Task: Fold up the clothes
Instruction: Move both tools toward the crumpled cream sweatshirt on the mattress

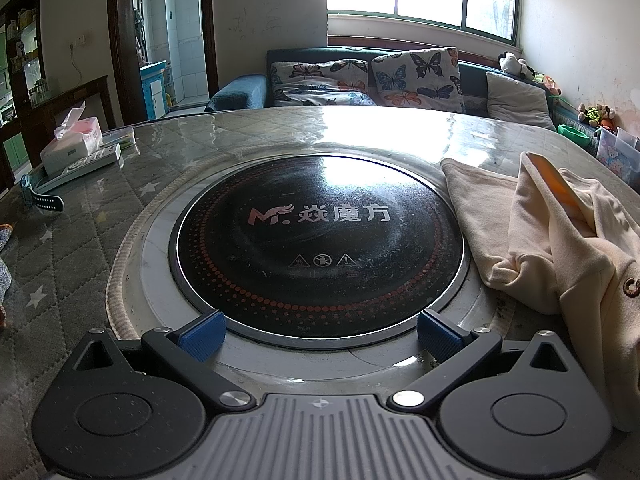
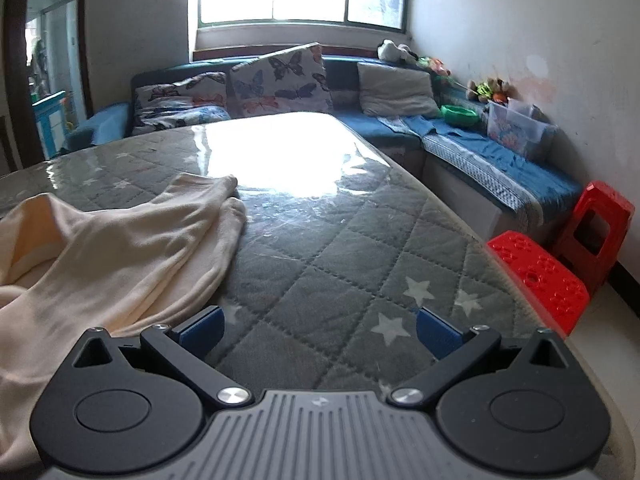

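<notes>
- We see the cream garment [image 1: 560, 248] lying crumpled on the quilted table [image 1: 80, 248], just to the right of the round black cooktop [image 1: 320, 240] set into the table's middle.
- Its cloth is soft, pale cream and unpatterned, bunched into loose folds, with one flat edge reaching toward the cooktop's rim and overlapping the metal ring around it.
- An orange lining shows inside an opening at the top of the heap, and a small brown embroidered mark sits on the part nearest the camera in the left wrist view.
- In the right wrist view the cream garment [image 2: 120, 264] spreads in long soft ridges over the grey star-printed quilting, its far end rounded and lying flat under a glossy clear cover.
- Our left gripper [image 1: 320, 334] hovers at the cooktop's near edge, its blue pads set wide apart with nothing between them.
- Our right gripper [image 2: 318, 334] stands beyond the garment from the cooktop, over bare quilting, jaws equally wide and empty; its left pad is just beside the cloth, and we cannot tell whether it touches.
- Left of the cooktop lie a tissue box [image 1: 74, 142] and a remote [image 1: 86, 166].
- Behind the cooktop, past the table, butterfly cushions [image 1: 416, 76] rest on a blue sofa [image 1: 240, 92].
- Two red stools [image 2: 560, 264] stand off the table's edge on the garment's side of the cooktop.
</notes>
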`<state>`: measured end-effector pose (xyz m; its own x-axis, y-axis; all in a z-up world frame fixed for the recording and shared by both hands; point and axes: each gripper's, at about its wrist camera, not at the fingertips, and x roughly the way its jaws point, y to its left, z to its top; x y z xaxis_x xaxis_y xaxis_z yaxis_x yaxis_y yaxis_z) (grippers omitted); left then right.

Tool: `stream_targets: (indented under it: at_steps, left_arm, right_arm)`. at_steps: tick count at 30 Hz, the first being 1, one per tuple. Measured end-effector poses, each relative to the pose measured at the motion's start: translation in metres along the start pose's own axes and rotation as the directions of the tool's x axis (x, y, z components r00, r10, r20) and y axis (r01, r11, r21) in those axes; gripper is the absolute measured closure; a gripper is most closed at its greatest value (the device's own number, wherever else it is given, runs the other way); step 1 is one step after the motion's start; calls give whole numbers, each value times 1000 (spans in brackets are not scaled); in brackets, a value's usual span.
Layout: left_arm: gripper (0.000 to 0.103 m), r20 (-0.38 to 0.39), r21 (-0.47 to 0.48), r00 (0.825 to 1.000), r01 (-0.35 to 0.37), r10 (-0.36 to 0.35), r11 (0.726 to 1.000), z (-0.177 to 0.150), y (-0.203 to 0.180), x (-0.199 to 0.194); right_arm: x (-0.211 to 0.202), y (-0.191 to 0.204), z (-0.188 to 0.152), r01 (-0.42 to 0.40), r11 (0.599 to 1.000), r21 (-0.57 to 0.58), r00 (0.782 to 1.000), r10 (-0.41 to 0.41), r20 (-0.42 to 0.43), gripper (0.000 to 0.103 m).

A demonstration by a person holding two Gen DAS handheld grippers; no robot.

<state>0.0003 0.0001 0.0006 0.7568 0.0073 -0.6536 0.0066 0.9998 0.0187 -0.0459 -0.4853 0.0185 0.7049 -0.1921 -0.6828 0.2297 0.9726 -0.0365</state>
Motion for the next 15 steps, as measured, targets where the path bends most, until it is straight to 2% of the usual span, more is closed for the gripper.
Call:
stream_targets:
  at_steps: [3, 5, 7, 15]
  left_arm:
    - [0, -4, -6, 1000, -5, 5, 1000, 1, 1, -2]
    - [0, -9, -17, 1000, -9, 9, 1000, 1, 2, -4]
    - [0, -16, -35, 1000, 0, 0, 999, 2, 6, -7]
    - [0, -30, -63, 999, 34, -35, 997, -2, 4, -24]
  right_arm:
    - [-17, 13, -9, -3, 999, -48, 996, 7, 84, 0]
    - [-32, 18, -14, -34, 998, -60, 991, 41, 123, 0]
    - [-58, 2, -24, -87, 995, -53, 980, 95, 174, 0]
    - [-97, 10, -38, -184, 979, -83, 963, 197, 186, 0]
